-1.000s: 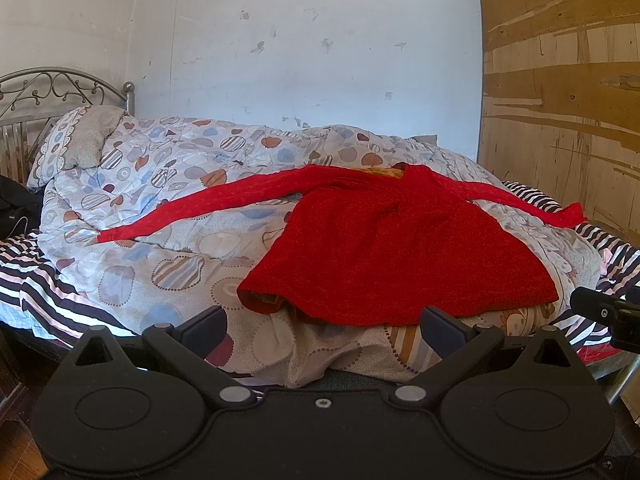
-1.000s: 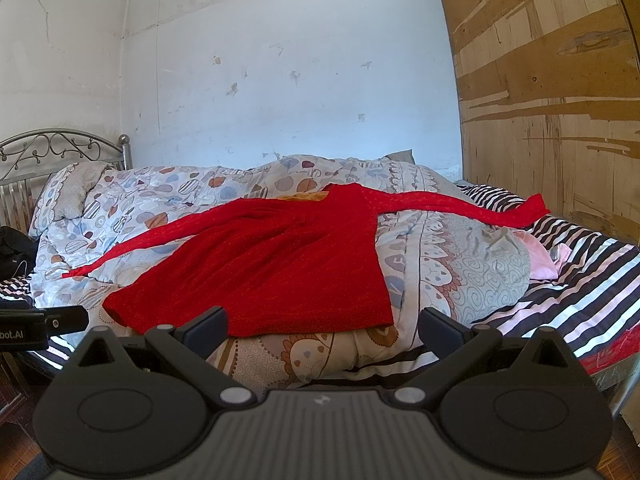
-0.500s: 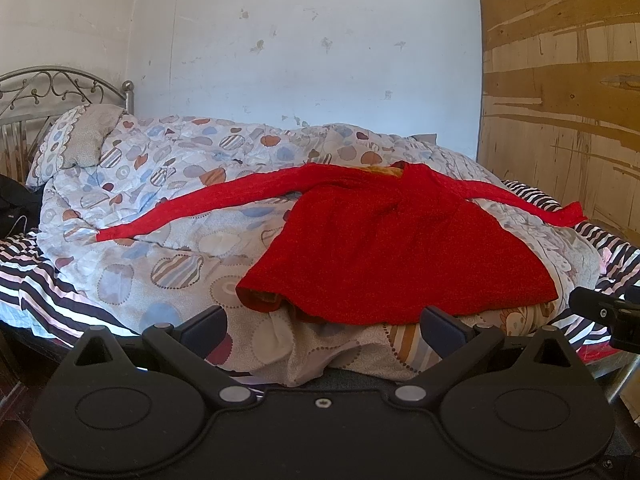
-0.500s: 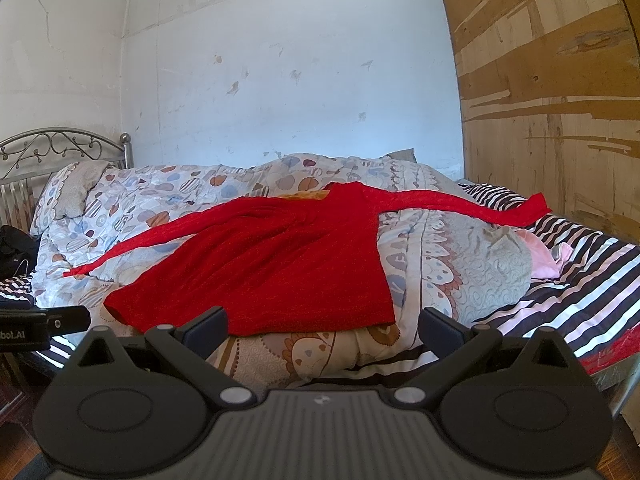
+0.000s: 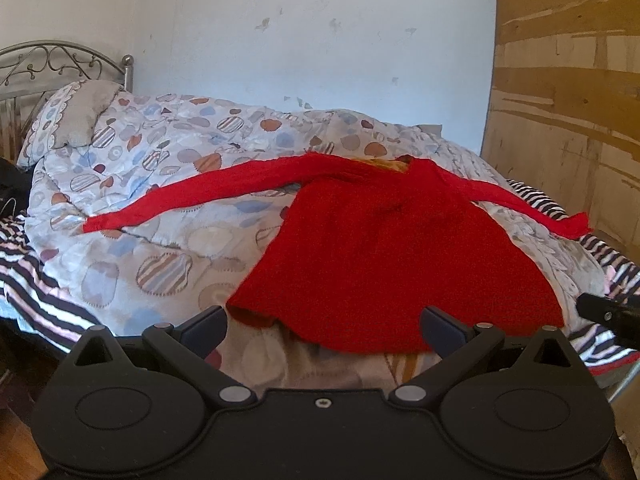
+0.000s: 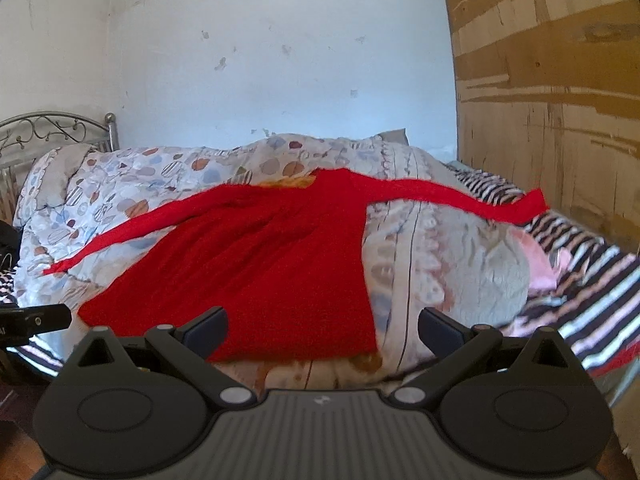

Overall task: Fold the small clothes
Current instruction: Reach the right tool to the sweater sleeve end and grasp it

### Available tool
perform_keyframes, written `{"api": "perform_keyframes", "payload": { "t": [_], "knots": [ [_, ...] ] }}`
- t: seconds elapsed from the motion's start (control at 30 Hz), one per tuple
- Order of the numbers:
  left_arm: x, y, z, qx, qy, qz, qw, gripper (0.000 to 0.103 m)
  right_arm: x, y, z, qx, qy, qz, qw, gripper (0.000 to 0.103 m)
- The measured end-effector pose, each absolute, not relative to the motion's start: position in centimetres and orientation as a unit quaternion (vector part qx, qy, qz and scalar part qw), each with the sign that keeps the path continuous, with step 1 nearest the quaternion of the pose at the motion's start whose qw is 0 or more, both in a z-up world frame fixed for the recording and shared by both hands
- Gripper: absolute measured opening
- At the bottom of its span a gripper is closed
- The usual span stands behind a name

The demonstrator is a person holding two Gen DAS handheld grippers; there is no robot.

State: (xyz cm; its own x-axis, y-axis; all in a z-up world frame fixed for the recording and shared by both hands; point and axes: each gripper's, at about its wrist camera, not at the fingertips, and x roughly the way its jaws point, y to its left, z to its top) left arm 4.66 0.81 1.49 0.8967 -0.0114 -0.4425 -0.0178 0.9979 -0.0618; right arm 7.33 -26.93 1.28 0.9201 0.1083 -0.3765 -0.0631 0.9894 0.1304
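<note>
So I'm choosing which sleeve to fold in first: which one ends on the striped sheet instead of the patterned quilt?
The right sleeve: its cuff lies on the striped sheet by the wooden wall. The left sleeve stays on the quilt.

A home bedroom: metal-framed bed, patterned quilt, pillow.

Only "AI" legible, white letters cut off at far left edge, on black left gripper body
</note>
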Motion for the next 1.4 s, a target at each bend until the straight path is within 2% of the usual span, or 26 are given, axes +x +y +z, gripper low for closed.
{"api": "perform_keyframes", "payload": {
  "t": [0.43,0.63,0.83,0.93,1.13,1.27,1.3,1.37,1.4],
  "knots": [
    [12.8,-0.4,5.0,0.006,0.242,-0.006,0.970,0.102,14.2,-30.8,2.0,0.065,0.175,0.063,0.980,0.103],
    [17.5,-1.6,4.9,0.013,0.246,-0.015,0.969,0.102,18.4,-36.1,0.8,0.108,0.167,0.040,0.979,0.103],
    [22.8,-3.4,4.1,0.025,0.250,-0.025,0.968,0.102,23.8,-43.0,-0.4,0.106,0.152,0.012,0.983,0.103],
    [25.6,-4.3,3.5,0.035,0.256,-0.030,0.966,0.102,28.0,-46.8,-1.5,0.109,0.177,-0.005,0.978,0.103],
    [30.3,-5.7,2.0,0.027,0.253,-0.030,0.967,0.102,35.4,-54.7,-4.1,0.214,0.239,-0.042,0.946,0.103],
    [32.9,-6.7,1.3,0.004,0.243,-0.030,0.970,0.102,38.8,-59.3,-5.6,0.291,0.223,-0.057,0.929,0.102],
    [33.5,-7.1,1.2,0.003,0.239,-0.032,0.970,0.102,39.6,-60.2,-5.9,0.299,0.217,-0.063,0.927,0.100],
    [34.4,-7.9,0.8,0.001,0.233,-0.035,0.972,0.102,41.0,-61.5,-6.6,0.310,0.209,-0.083,0.924,0.088],
    [34.8,-8.2,0.6,-0.001,0.233,-0.037,0.972,0.102,41.7,-62.2,-7.0,0.316,0.205,-0.097,0.921,0.075]
  ]
}}
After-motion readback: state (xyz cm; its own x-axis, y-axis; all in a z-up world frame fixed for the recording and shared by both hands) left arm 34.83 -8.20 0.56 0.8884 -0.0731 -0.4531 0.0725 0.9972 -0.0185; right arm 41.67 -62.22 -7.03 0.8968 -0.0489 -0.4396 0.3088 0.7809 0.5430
